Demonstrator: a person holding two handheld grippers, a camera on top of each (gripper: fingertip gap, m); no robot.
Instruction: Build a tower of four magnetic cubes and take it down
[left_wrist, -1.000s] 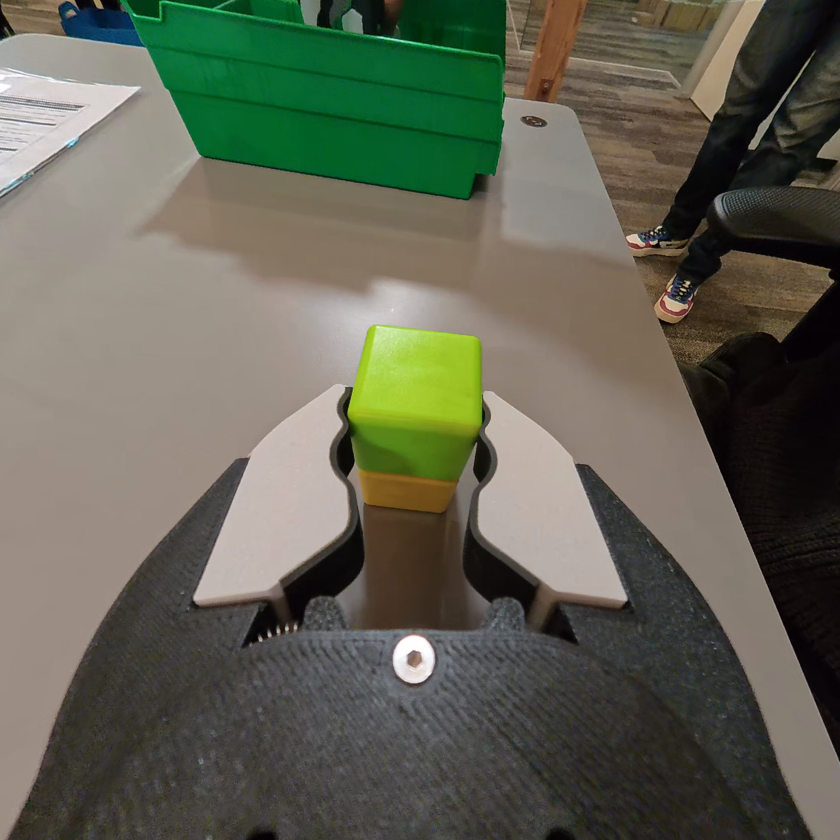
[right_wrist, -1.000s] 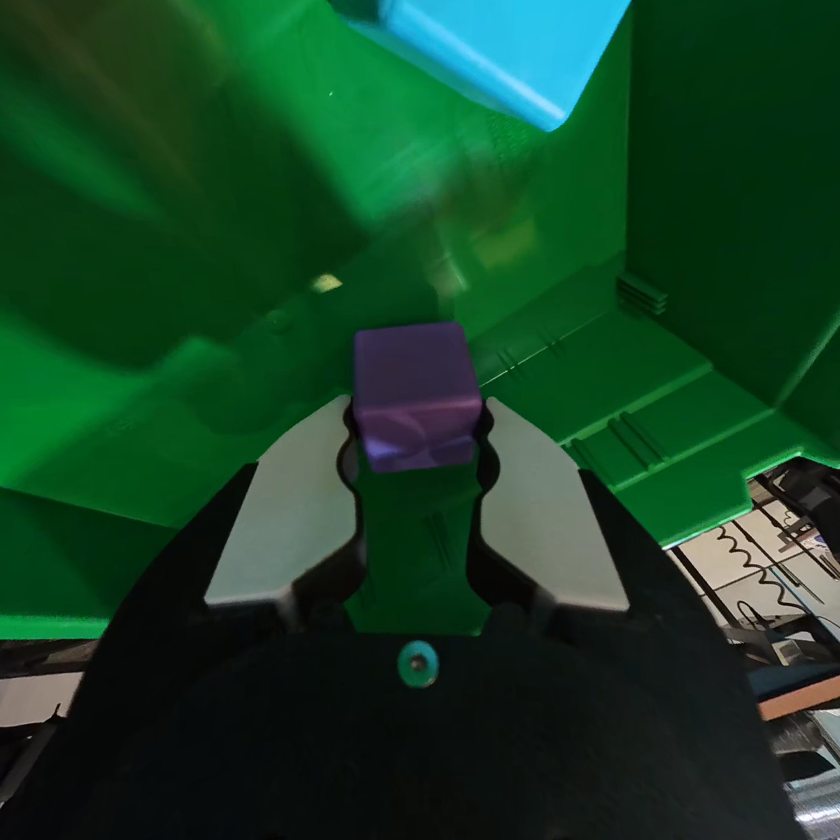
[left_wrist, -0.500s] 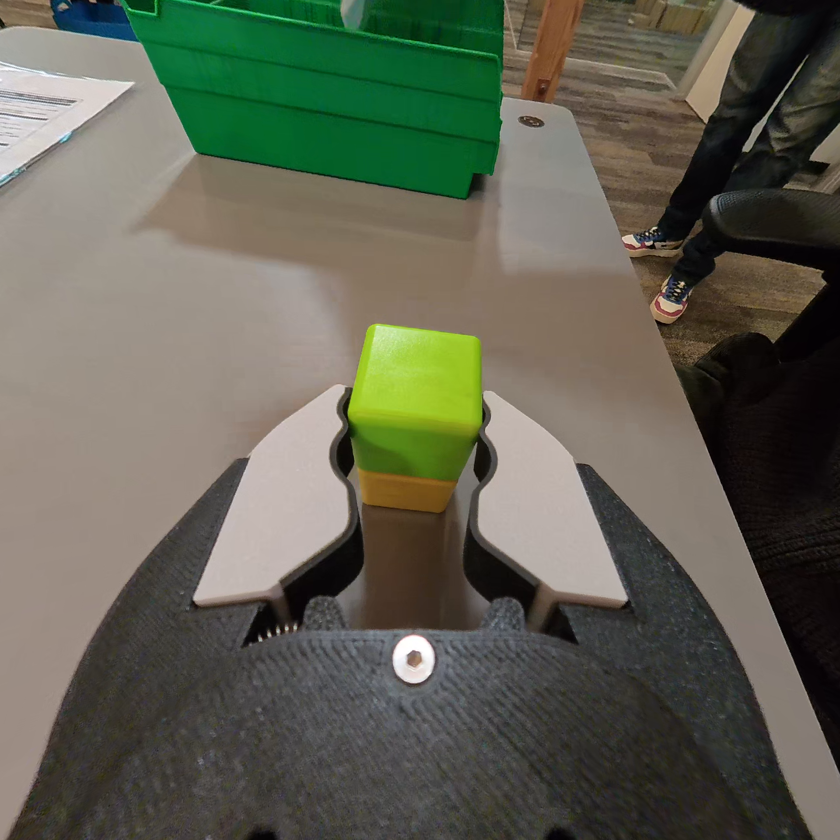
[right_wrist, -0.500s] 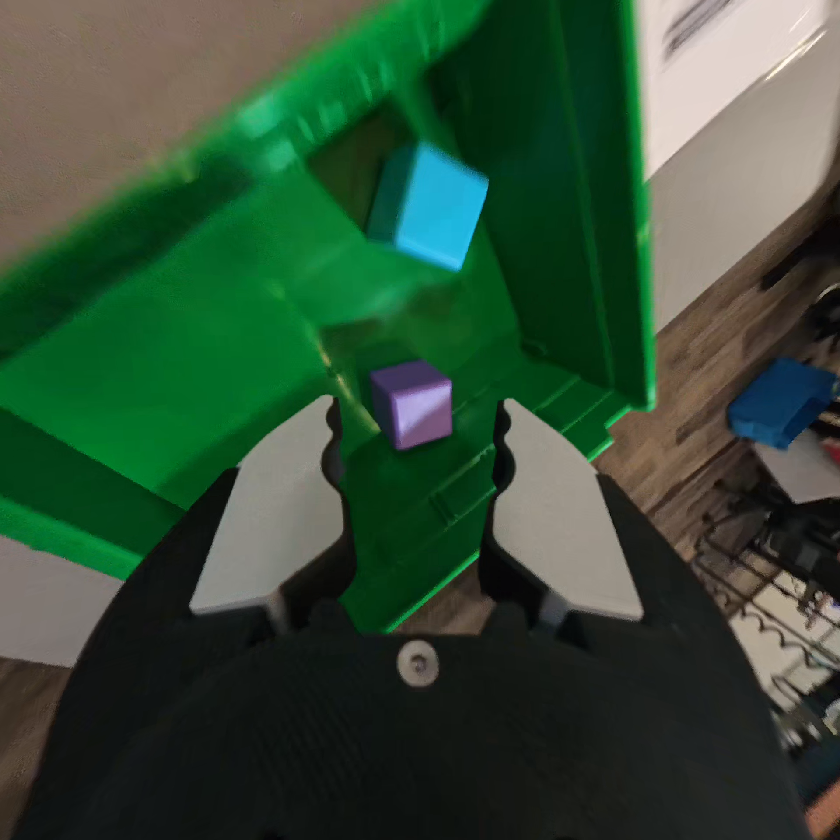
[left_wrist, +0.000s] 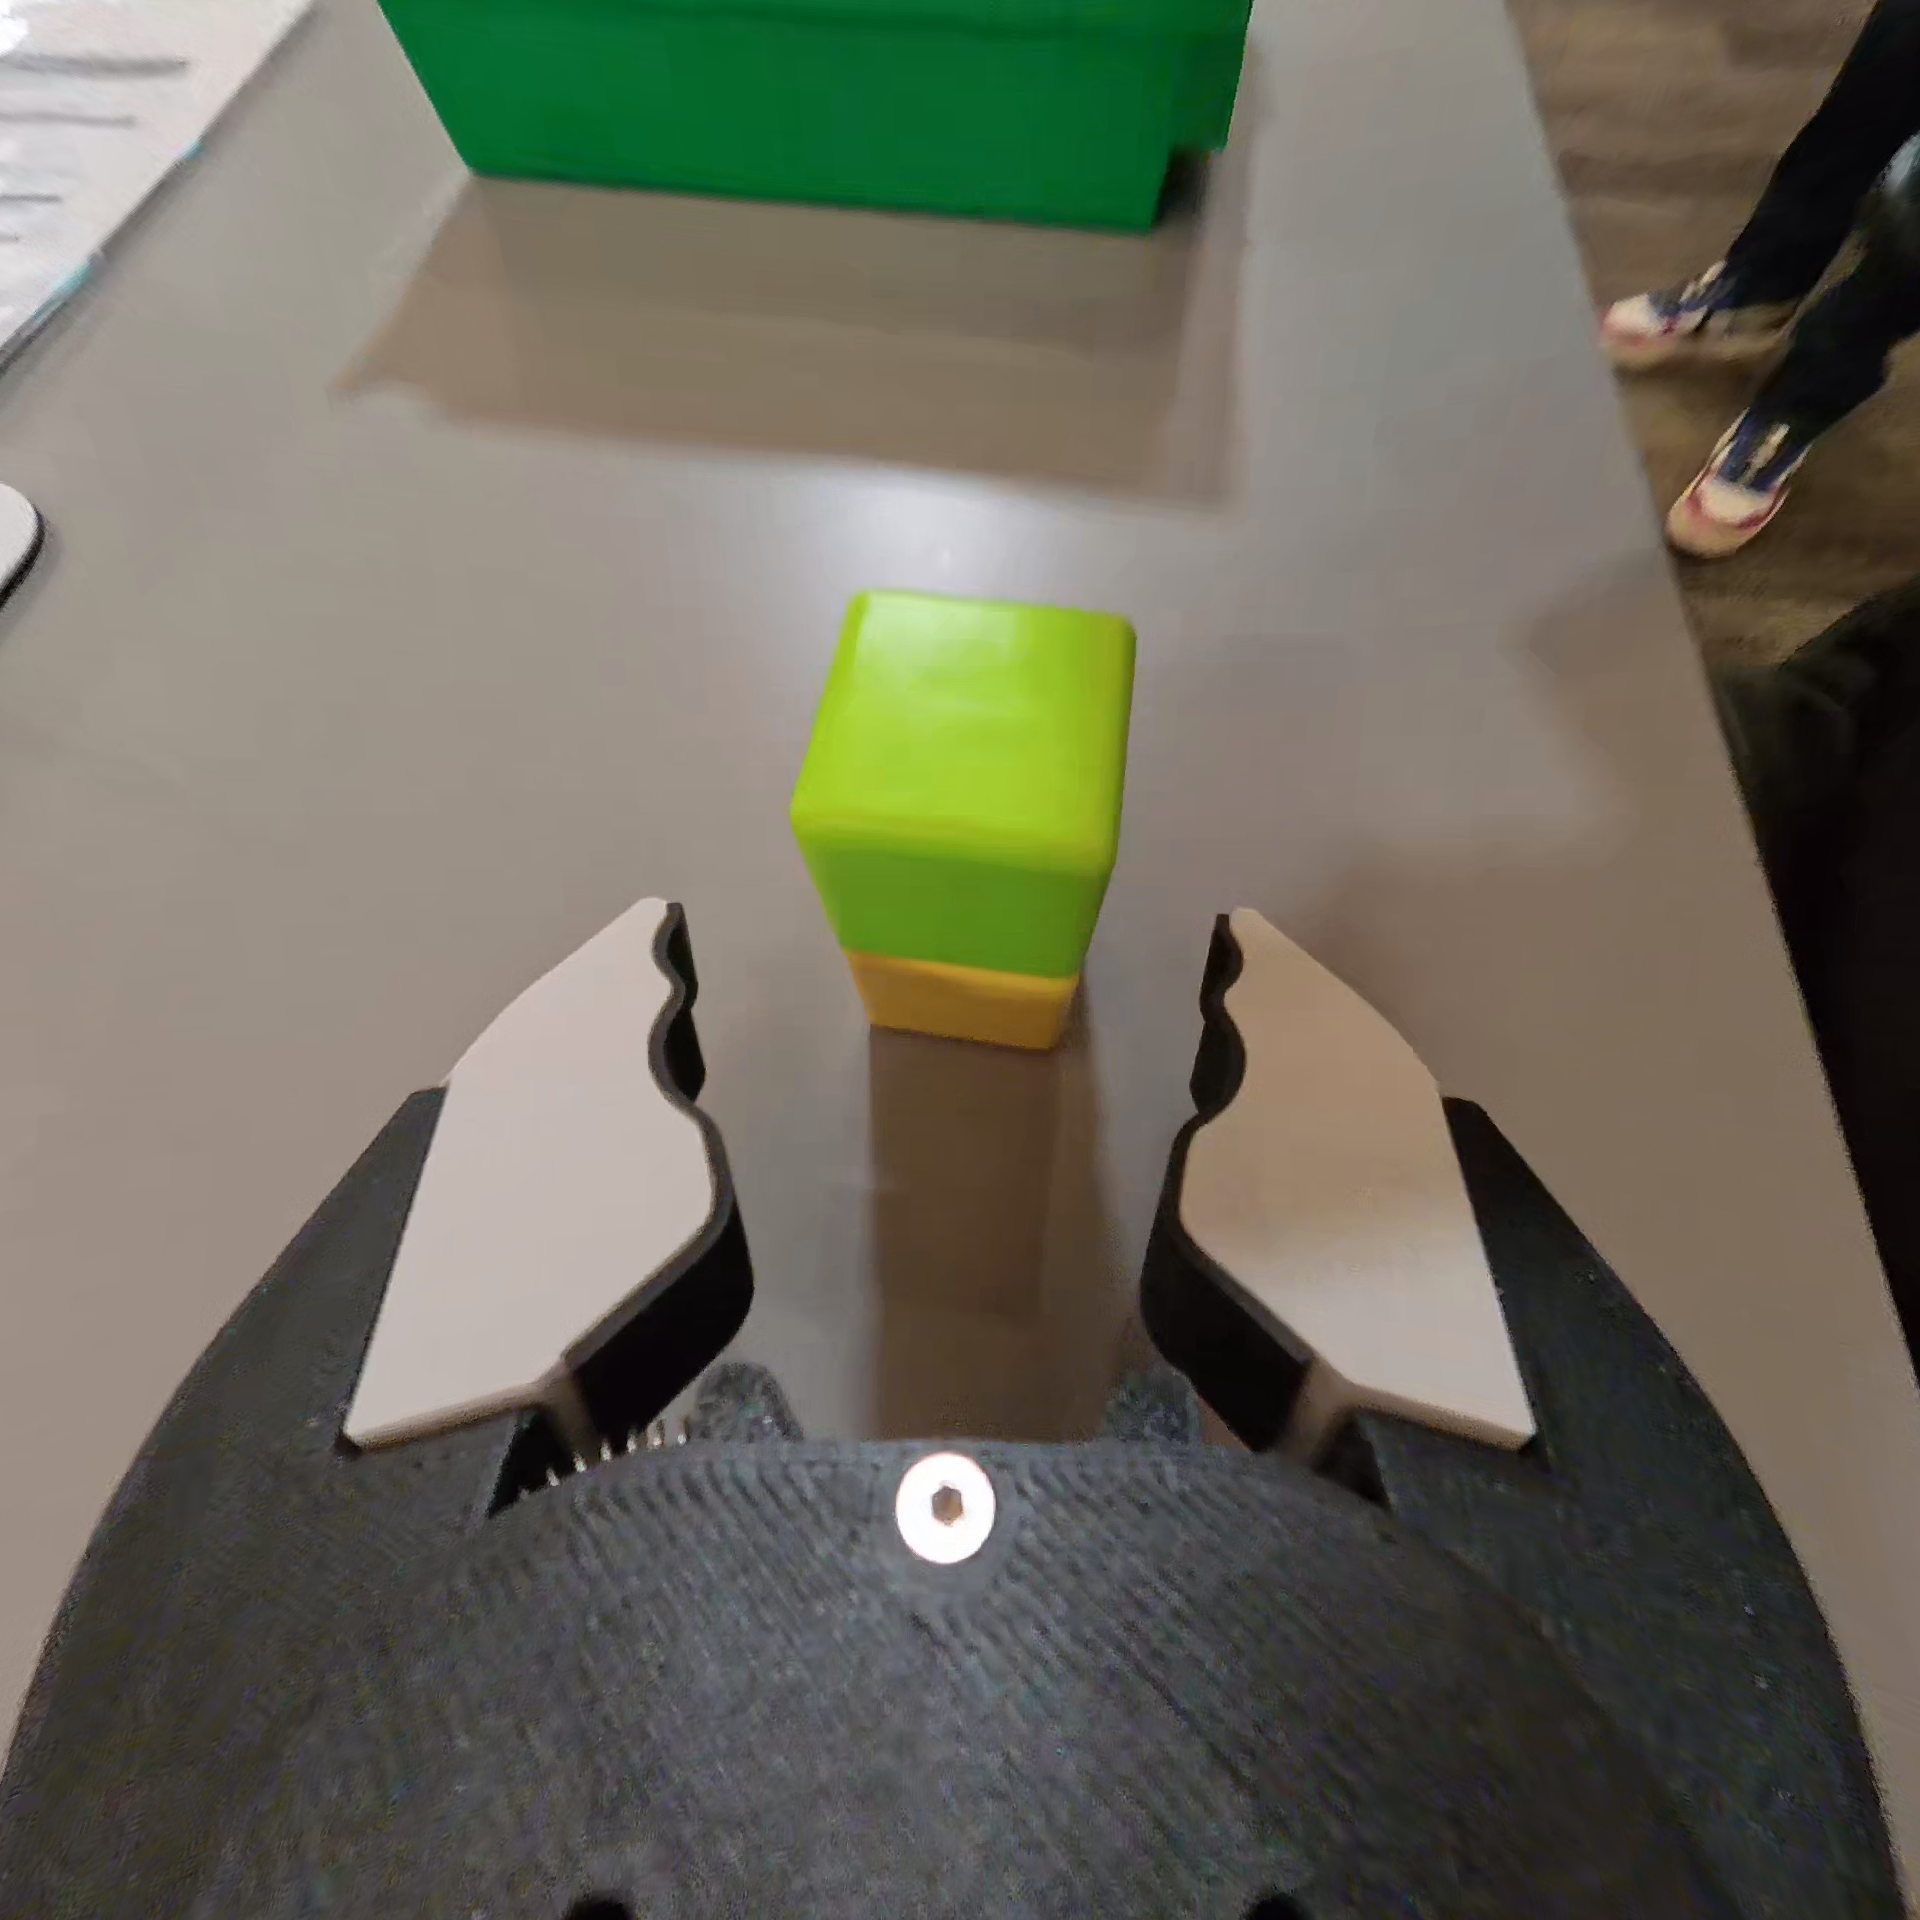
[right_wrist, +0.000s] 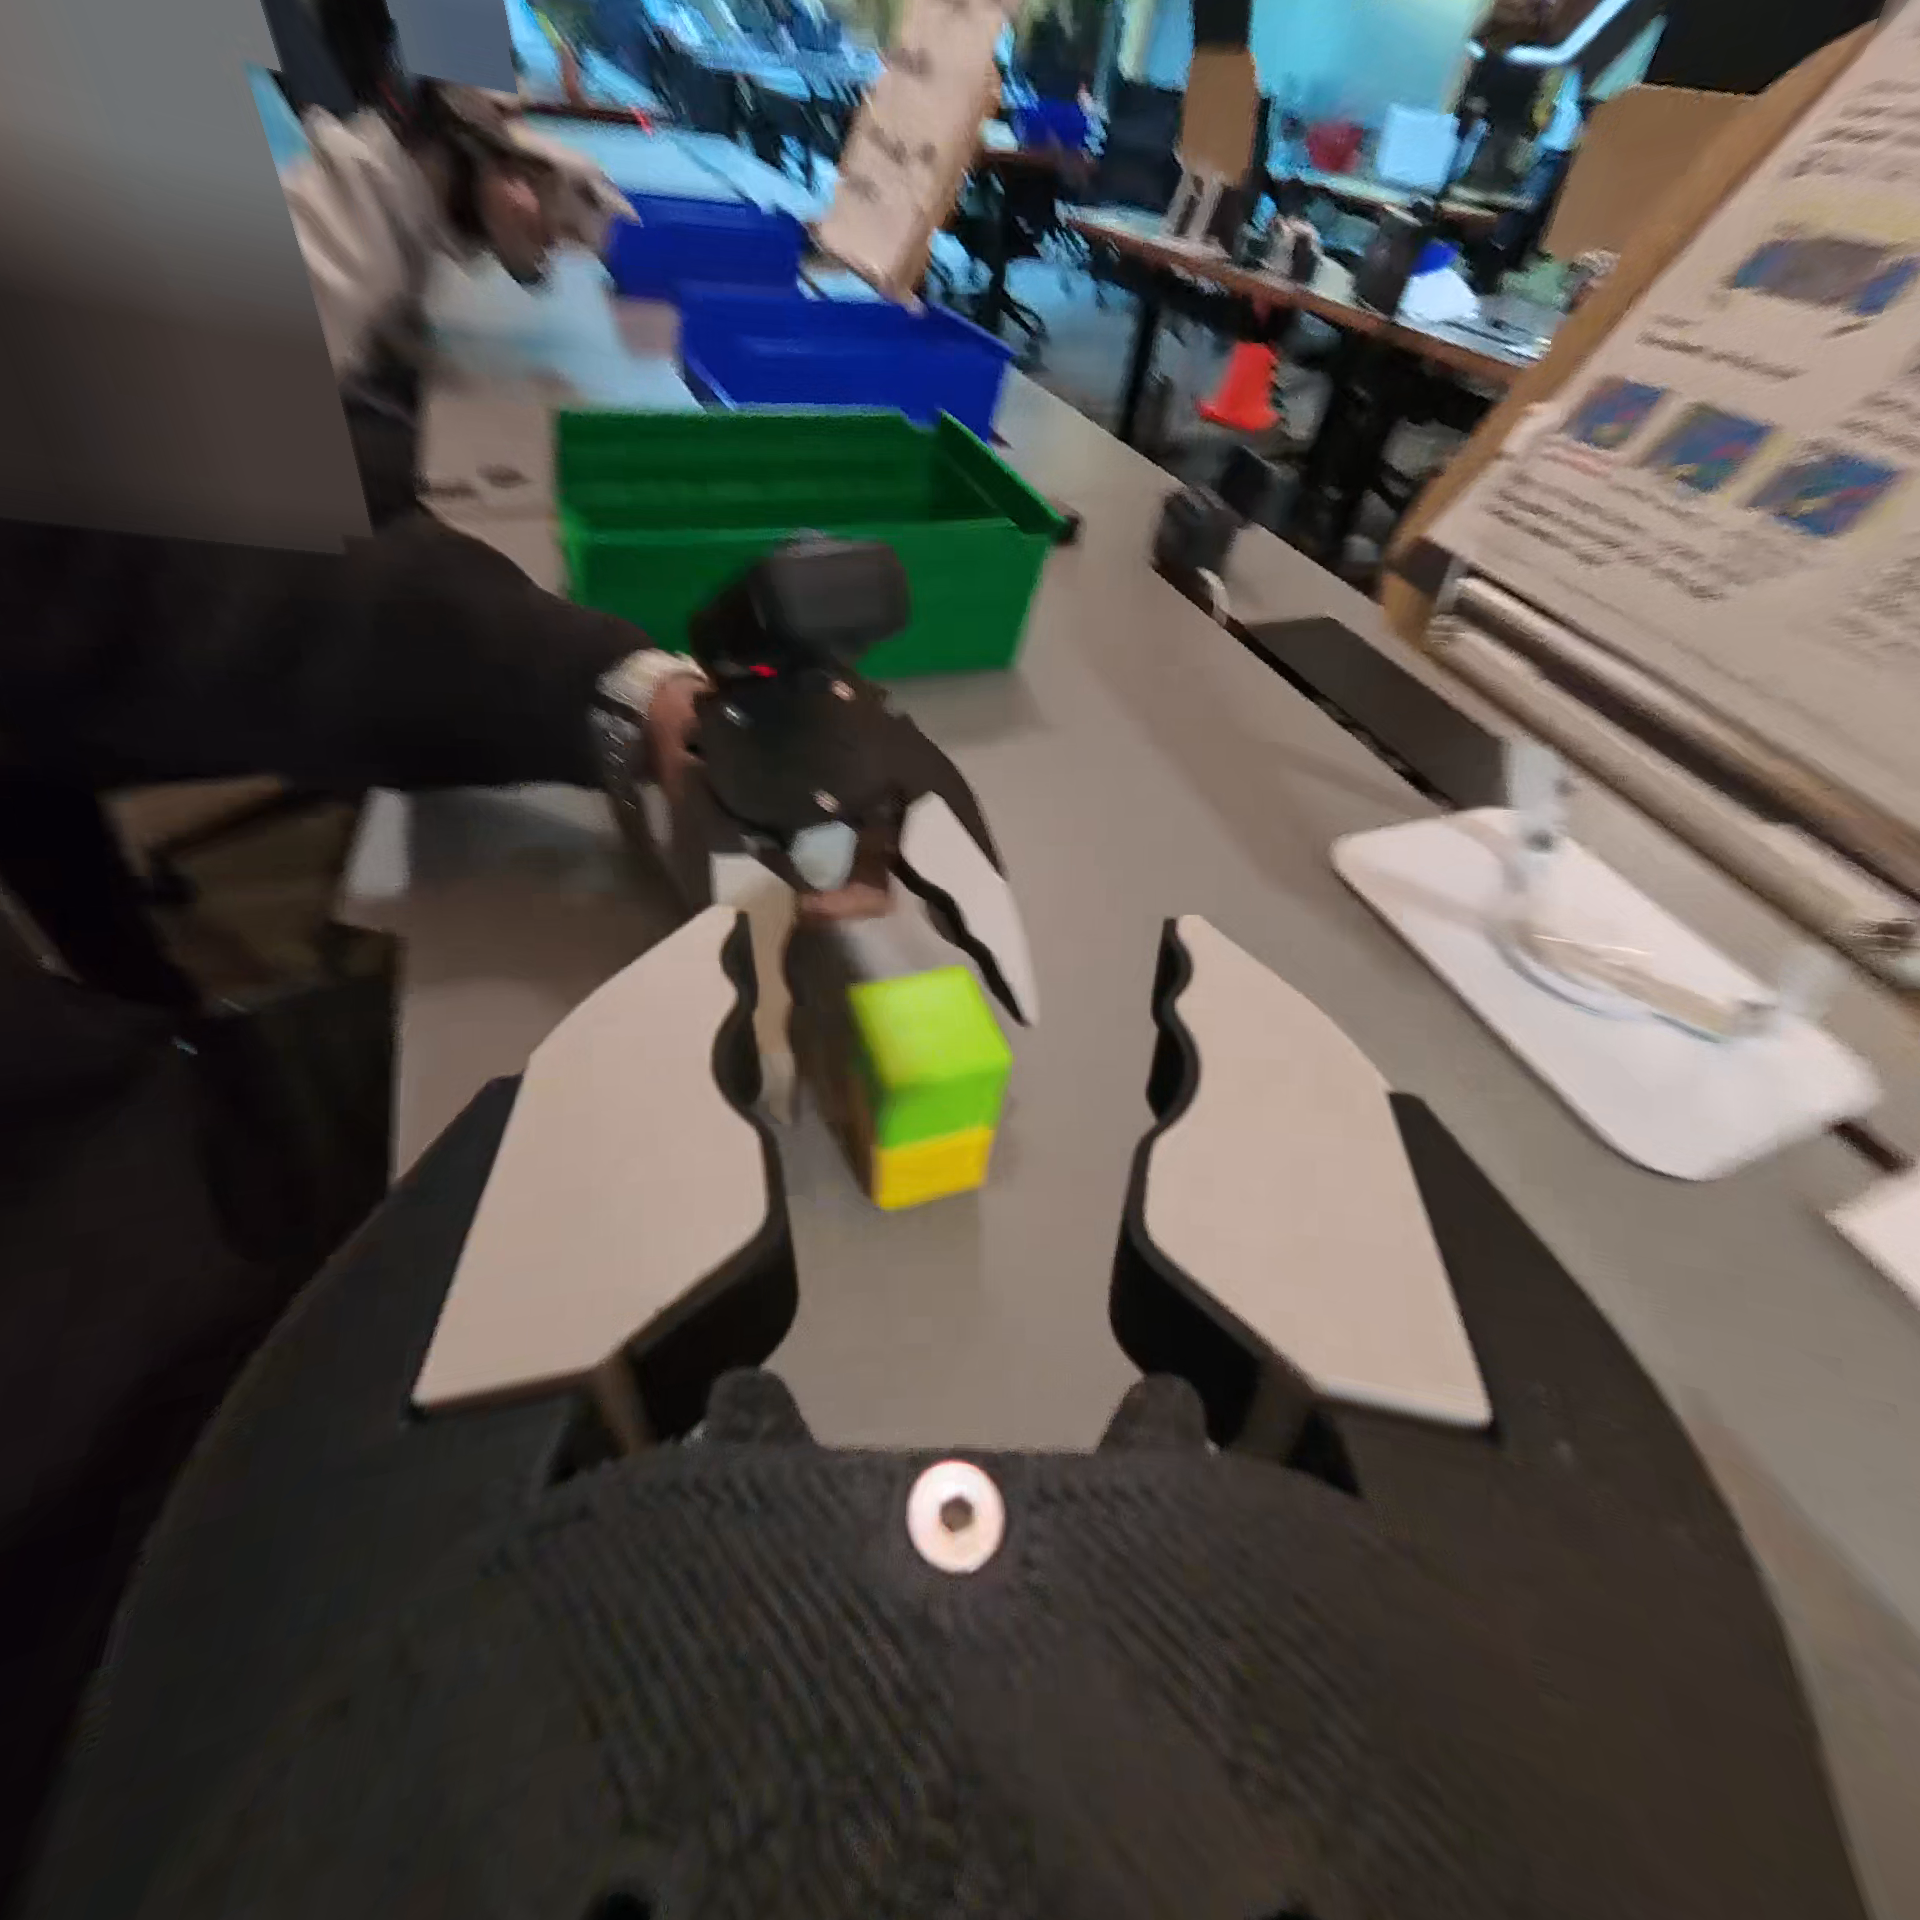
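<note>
A lime green cube (left_wrist: 961, 774) sits stacked on a yellow cube (left_wrist: 961, 1003) on the grey table (left_wrist: 416, 675). My left gripper (left_wrist: 945, 935) is open and empty, just behind the stack and apart from it. The right wrist view shows the same green cube (right_wrist: 928, 1049) on the yellow cube (right_wrist: 930, 1169), with the left gripper (right_wrist: 831, 790) held in a person's hand behind it. My right gripper (right_wrist: 951, 982) is open and empty, a short way in front of the stack.
A green bin (left_wrist: 821, 104) stands at the far end of the table, also in the right wrist view (right_wrist: 790, 530). Blue bins (right_wrist: 842, 343) stand behind it. A white stand base (right_wrist: 1590, 987) lies at right. A person's legs (left_wrist: 1829, 260) are on the floor beyond the table's right edge. The tips of one gripper are about 15 cm away from the tips of the other.
My left gripper has opened and let go of the green cube, backing off a little. My right gripper dropped the purple cube in the green bin and swung away to face the stack.
</note>
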